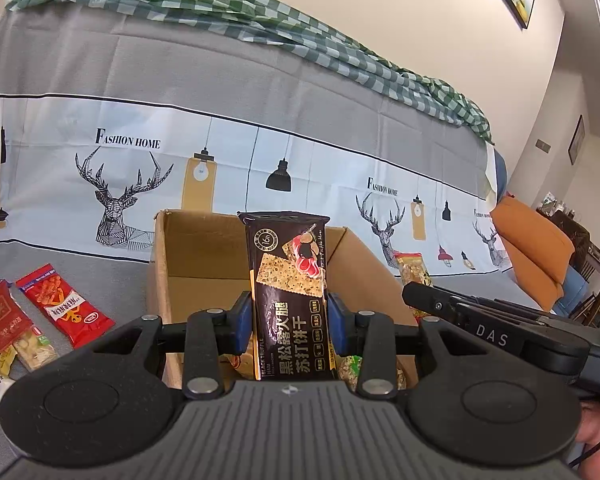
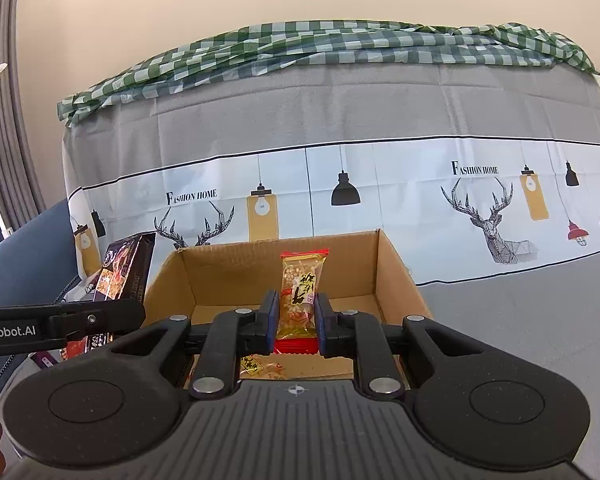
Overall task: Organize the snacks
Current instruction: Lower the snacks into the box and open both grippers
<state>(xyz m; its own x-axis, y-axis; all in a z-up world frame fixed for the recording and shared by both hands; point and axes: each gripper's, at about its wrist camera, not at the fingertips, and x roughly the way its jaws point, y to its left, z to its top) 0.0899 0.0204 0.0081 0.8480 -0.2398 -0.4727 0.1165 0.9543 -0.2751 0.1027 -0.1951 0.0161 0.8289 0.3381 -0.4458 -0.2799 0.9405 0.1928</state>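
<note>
My left gripper is shut on a dark cracker packet that stands upright between its blue pads, above the open cardboard box. The right gripper is shut on a small yellow-and-red rice snack, held upright over the same box. From the right wrist view the cracker packet shows at the left, beyond the box's left wall. The rice snack appears at the right in the left wrist view. A few packets lie on the box floor.
Loose snack packets lie on the grey cloth left of the box, among them a red one and a dark-red one. Behind the box rises a sofa back covered with deer-print cloth and a green checked cloth. An orange cushion lies at the right.
</note>
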